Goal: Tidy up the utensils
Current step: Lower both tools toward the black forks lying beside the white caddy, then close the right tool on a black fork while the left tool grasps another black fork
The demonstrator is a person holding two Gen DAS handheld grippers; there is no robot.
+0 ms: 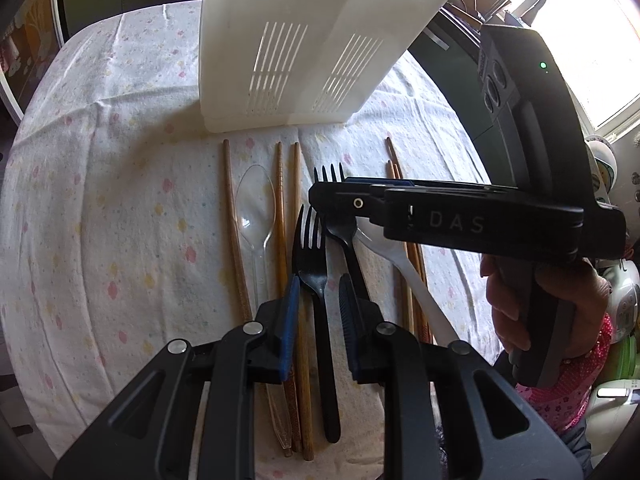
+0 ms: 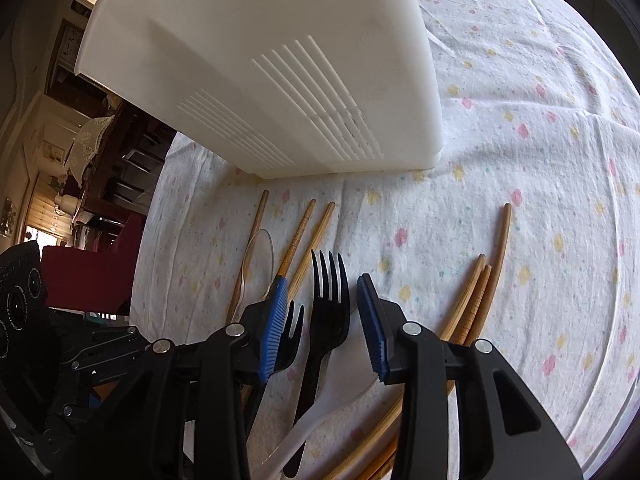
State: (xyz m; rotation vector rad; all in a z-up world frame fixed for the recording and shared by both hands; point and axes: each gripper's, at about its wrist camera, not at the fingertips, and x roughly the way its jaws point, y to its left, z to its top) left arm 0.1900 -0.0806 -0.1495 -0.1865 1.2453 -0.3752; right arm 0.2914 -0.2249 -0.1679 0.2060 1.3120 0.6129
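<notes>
With my left claw (image 1: 318,300) hanging spread over the cloth, its blue pads sit either side of a black fork (image 1: 316,280) without touching it, nothing held. That fork's handle runs back under my fingers toward the near edge of the table (image 1: 80,240), and my claw body covers part of it. Beside it, a clear spoon (image 1: 256,208) is hard to pick out against the floral cloth, with brown chopsticks (image 1: 288,216) either side of it. My right claw (image 2: 322,320) is open too, pads apart around a second black fork (image 2: 328,304), gripping nothing. From the left view that claw lies across this fork's head, so only the tine tips show. A white spoon (image 2: 340,396) lies underneath, its bowl mostly hidden by my right claw, its handle cut off by the frame. More chopsticks (image 2: 476,300) fan out to the right, their near ends lost behind my finger. Farther back stands the white slotted utensil holder (image 1: 296,48), its top out of frame, so I cannot see inside.
</notes>
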